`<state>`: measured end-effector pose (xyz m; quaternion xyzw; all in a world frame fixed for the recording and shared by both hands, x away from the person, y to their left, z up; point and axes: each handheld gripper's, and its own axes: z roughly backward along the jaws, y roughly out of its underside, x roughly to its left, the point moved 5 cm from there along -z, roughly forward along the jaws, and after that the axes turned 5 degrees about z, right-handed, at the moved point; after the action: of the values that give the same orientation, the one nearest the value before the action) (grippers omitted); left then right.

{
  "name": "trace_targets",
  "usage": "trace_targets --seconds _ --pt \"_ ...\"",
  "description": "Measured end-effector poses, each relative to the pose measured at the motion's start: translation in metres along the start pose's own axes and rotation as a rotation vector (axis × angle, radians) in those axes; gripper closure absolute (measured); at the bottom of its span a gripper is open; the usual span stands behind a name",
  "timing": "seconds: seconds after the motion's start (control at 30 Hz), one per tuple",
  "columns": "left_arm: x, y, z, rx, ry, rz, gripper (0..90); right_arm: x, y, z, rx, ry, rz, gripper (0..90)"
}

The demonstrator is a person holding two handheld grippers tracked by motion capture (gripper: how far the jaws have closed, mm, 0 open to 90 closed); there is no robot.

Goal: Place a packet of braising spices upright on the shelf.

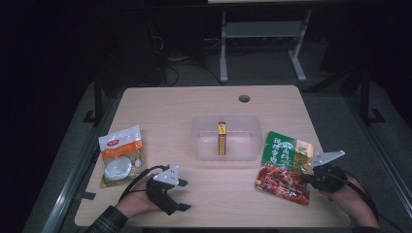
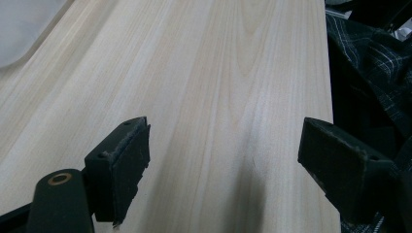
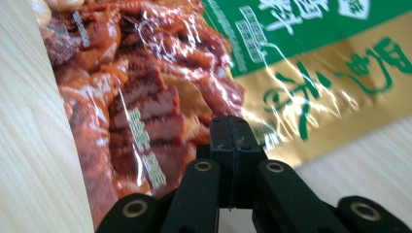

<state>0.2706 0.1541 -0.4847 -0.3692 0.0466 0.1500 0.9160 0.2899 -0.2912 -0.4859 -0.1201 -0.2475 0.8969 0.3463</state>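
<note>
By the table's [image 1: 218, 206] right near corner: right gripper [image 1: 303, 178], jaws pressed flat together with no gap, tips laid against the right long side of the green-and-red food pouch [image 1: 282, 162]. Cannot tell whether a fold of the pouch's film is pinched between them or merely lies under them. Seen along the right gripper [image 3: 234, 131], the pouch [image 3: 160, 97] spreads just beyond and beneath the tips, red meat print to one side, green and gold print to the other.

Lies flat near the right edge, this pouch, long axis running from the far edge toward the near edge, slightly slanted, green end farther off, red end nearer the person. Spreads leftward from the tool toward the table's middle, so any pull or lift starts from that right side. Far nearer to the right hand than to the left.

Just left of the pouch, at mid-table: clear plastic bin [image 1: 204, 145] with a slim yellow box [image 1: 221, 138] inside.

Toward the left near corner: left gripper [image 1: 183, 195], jaws spread wide over bare wood, nothing between them [image 2: 223, 165]. Beside it, at the left edge: white pouch [image 1: 121, 155], untouched.
</note>
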Motion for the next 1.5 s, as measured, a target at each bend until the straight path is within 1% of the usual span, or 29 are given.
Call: trace_targets --seconds 0.03,0.1,0.13,0.17,0.27,0.37,0.4,0.5,0.6,0.63,0.7,0.73,0.77,0.8,0.87,1.0,1.13,1.17,1.2,1.23,1.3,1.33,1.4,1.43,1.47,1.5 --pt "0.0 0.0 0.0 0.001 0.0 0.0 18.5 0.0 0.002 0.001 -0.002 0.002 -0.008 90.0" --pt "0.0 0.0 0.0 0.0 0.0 0.001 18.4 -0.001 0.005 0.002 -0.002 0.006 -0.006 90.0" --pt "0.0 0.0 0.0 0.0 0.0 0.0 18.4 -0.002 0.012 0.005 0.0 0.009 -0.018 90.0" --pt "0.0 0.0 0.0 0.0 0.0 -0.002 18.4 -0.003 0.014 0.005 0.001 0.01 -0.018 90.0" --pt "0.0 0.0 -0.001 0.001 0.0 0.001 18.4 -0.002 0.021 0.007 0.007 0.007 -0.037 90.0" --pt "0.0 0.0 -0.001 0.002 0.001 0.003 18.4 -0.002 0.024 0.007 0.009 0.003 -0.038 90.0" --pt "-0.001 0.0 -0.002 0.002 0.003 0.005 18.5 -0.001 0.026 0.006 0.017 -0.005 -0.044 90.0" --pt "-0.001 0.0 -0.001 0.002 0.003 0.002 18.4 -0.001 0.027 0.005 0.014 -0.013 -0.033 90.0" --pt "0.0 0.0 -0.001 0.001 0.003 0.001 18.5 0.002 0.026 0.004 0.016 -0.029 -0.031 90.0" --pt "0.0 0.0 -0.001 0.002 0.003 0.002 18.4 0.003 0.025 0.004 0.013 -0.033 -0.021 90.0" --pt "-0.001 0.0 -0.002 0.003 0.005 0.004 18.4 0.004 0.024 0.004 0.008 -0.04 -0.02 90.0" --pt "-0.001 0.0 -0.002 0.004 0.007 0.006 18.4 0.006 0.023 0.004 -0.004 -0.057 -0.018 90.0" --pt "-0.001 0.0 -0.002 0.008 0.009 0.002 18.4 0.009 0.019 0.003 -0.014 -0.076 -0.007 90.0" --pt "-0.001 0.0 -0.002 0.009 0.01 0.0 18.4 0.011 0.018 0.001 -0.014 -0.088 0.0 90.0" --pt "-0.001 0.0 -0.003 0.009 0.011 -0.002 18.5 0.013 0.017 -0.001 -0.006 -0.097 0.009 90.0" --pt "-0.002 0.0 -0.003 0.01 0.012 -0.001 18.5 0.019 0.014 -0.003 -0.011 -0.117 0.029 90.0" --pt "-0.002 0.0 -0.004 0.012 0.013 0.0 18.4 0.028 0.006 -0.008 -0.024 -0.159 0.046 90.0" --pt "-0.002 0.0 -0.004 0.011 0.013 0.002 18.5 0.031 0.004 -0.009 -0.028 -0.168 0.059 90.0" --pt "-0.002 0.0 -0.004 0.011 0.013 0.002 18.4 0.031 0.004 -0.009 -0.028 -0.168 0.059 90.0" --pt "-0.003 0.0 -0.004 0.013 0.013 0.002 18.4 0.036 0.0 -0.011 -0.025 -0.179 0.074 90.0" --pt "-0.003 0.0 -0.004 0.015 0.013 0.0 18.5 0.038 -0.003 -0.012 -0.026 -0.185 0.085 90.0" --pt "-0.003 0.0 -0.004 0.015 0.013 0.001 18.5 0.039 -0.004 -0.013 -0.026 -0.182 0.092 90.0" --pt "-0.003 0.0 -0.004 0.012 0.014 0.002 18.5 0.039 -0.007 -0.012 -0.056 -0.164 0.098 90.0" --pt "-0.003 0.0 -0.004 0.012 0.014 0.002 18.4 0.039 -0.007 -0.012 -0.056 -0.164 0.098 90.0" --pt "-0.002 0.0 -0.004 0.011 0.015 0.004 18.5 0.033 -0.013 -0.01 -0.085 -0.123 0.093 90.0" --pt "-0.002 0.0 -0.005 0.011 0.014 0.003 18.5 0.031 -0.016 -0.01 -0.096 -0.109 0.087 90.0"
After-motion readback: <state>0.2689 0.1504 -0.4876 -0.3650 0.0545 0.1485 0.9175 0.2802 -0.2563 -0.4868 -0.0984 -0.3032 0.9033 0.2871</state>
